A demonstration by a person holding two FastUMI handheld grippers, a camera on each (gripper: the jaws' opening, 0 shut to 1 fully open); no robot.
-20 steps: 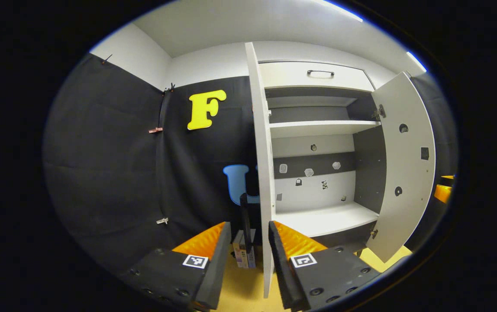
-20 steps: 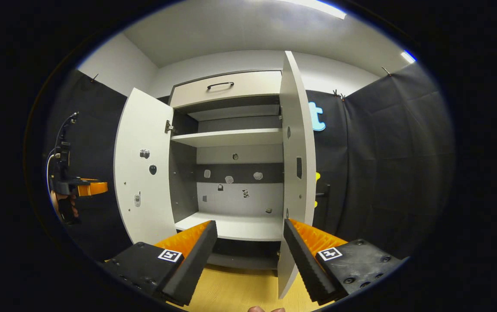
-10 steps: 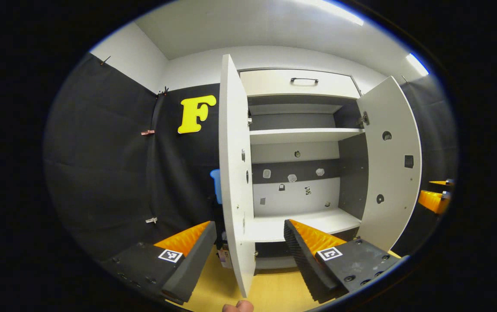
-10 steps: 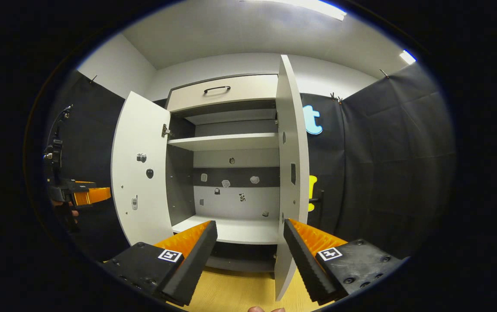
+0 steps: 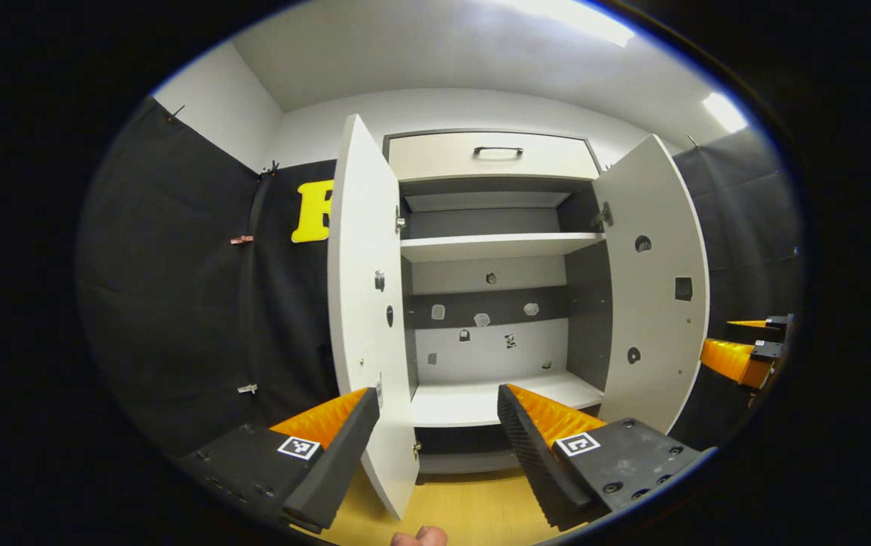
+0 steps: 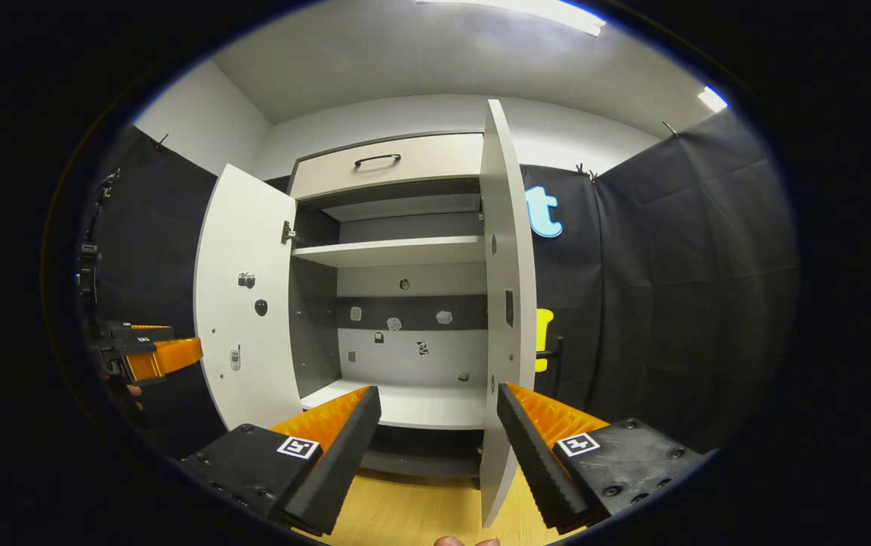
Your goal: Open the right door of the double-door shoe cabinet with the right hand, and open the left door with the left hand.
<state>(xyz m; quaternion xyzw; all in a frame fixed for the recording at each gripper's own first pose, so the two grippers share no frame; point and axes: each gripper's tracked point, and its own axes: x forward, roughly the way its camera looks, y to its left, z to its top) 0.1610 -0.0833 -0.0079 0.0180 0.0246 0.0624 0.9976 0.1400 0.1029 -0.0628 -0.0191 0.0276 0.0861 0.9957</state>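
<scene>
Left gripper view: the left tool [image 5: 435,425] is spread wide and pinches nothing. The shoe cabinet [image 5: 492,155] stands straight ahead with both doors swung out. The left door [image 5: 363,303] hangs just ahead of the tool's left finger, its long axis vertical, its free edge nearest the camera and crossing the gap between the fingers without touching either. The right door [image 5: 655,296] stands open on the far side, well apart from this tool. The right tool [image 5: 739,356] shows near that door's outer face.

Right gripper view: the right tool [image 6: 439,425] is likewise spread and empty. The right door [image 6: 507,303] is seen nearly edge-on, upright, its free edge just ahead of the tool's right finger. The left door [image 6: 246,303] stands open across the cabinet, with the left tool [image 6: 151,353] beside it. Shelves [image 6: 394,250] inside carry no shoes.

Judgement: both doors appear fully opened, each nearer its own tool. Only withdrawal seems left; a careless swing could knock a door edge.
</scene>
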